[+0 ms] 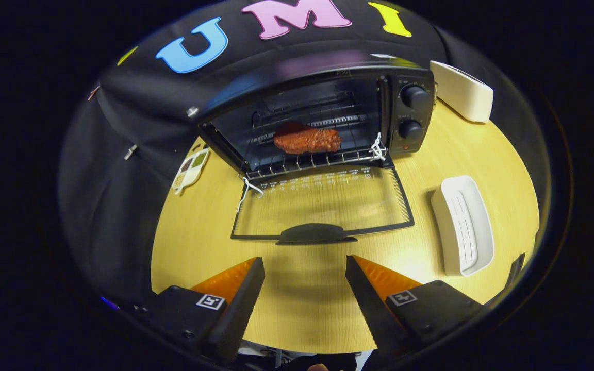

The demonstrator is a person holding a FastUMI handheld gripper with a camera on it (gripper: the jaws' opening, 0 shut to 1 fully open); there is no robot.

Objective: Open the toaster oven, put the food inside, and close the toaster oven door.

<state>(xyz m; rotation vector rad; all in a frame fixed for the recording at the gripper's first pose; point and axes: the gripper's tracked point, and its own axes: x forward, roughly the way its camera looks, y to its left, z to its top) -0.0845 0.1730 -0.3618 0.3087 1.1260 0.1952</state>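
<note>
claw spread and empty, food on the oven rack, door down

the gripper (304, 268) hangs over the wooden table (307, 304) with its two fingers spread wide apart and nothing between them, only bare tabletop; just ahead of the fingertips lies the dark handle (315, 233) of the toaster oven door (323, 203), apart from both fingers; the glass door is dropped fully open and lies flat on the table, hinged along its far edge to the toaster oven (323, 111); white cords (378, 147) hang at both hinge corners; farther in, the food (307, 139), a reddish-brown slab like a cut of meat, rests on the wire rack (307, 161) inside the open cavity, near the middle of the rack; two round knobs (413, 96) sit one above the other on the oven's right panel; to the right of the door, near the right finger, a white ridged tray (463, 226) lies on the table; farther right and beyond the oven stands a white boxy object (463, 91); to the left of the oven a small printed card (192, 168) lies at the table's edge.
</note>
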